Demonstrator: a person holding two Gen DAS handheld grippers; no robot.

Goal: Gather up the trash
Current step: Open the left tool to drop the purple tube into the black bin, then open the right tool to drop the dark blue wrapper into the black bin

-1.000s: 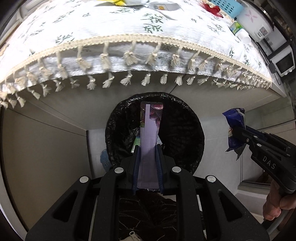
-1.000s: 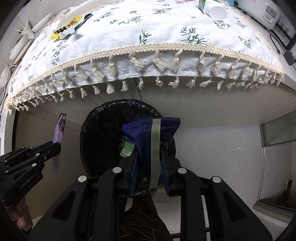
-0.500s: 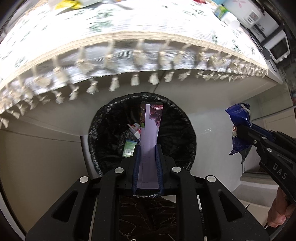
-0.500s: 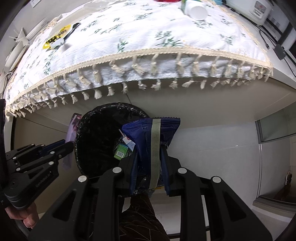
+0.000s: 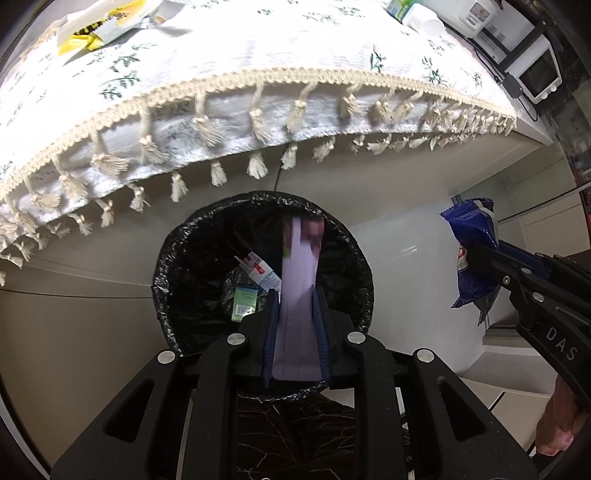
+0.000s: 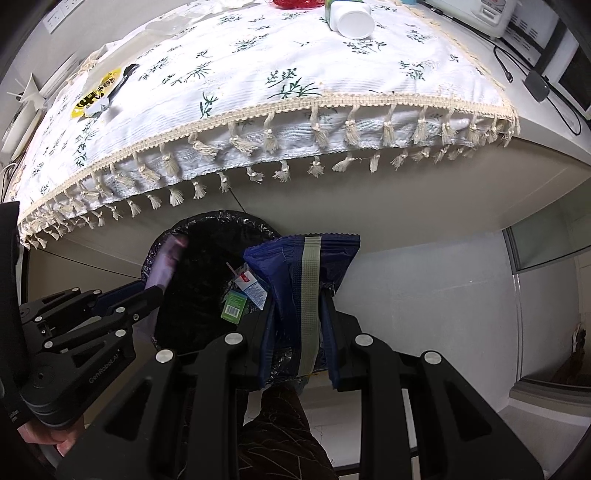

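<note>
A black-lined trash bin stands on the floor under the table's edge, with a small carton and a green-labelled scrap inside. My left gripper hangs over the bin's mouth; its jaws are opening, and a long purple wrapper still sits between the pads. My right gripper is shut on a dark blue snack wrapper, just right of the bin's rim.
A table under a white floral cloth with tassels overhangs the bin. A yellow wrapper and a white bottle lie on it. Appliances stand at the back right. The floor right of the bin is pale tile.
Both grippers have shifted across so the bin lies more fully under the left one. The purple wrapper's far end is now blurred. The right gripper keeps its grip on the blue wrapper.
</note>
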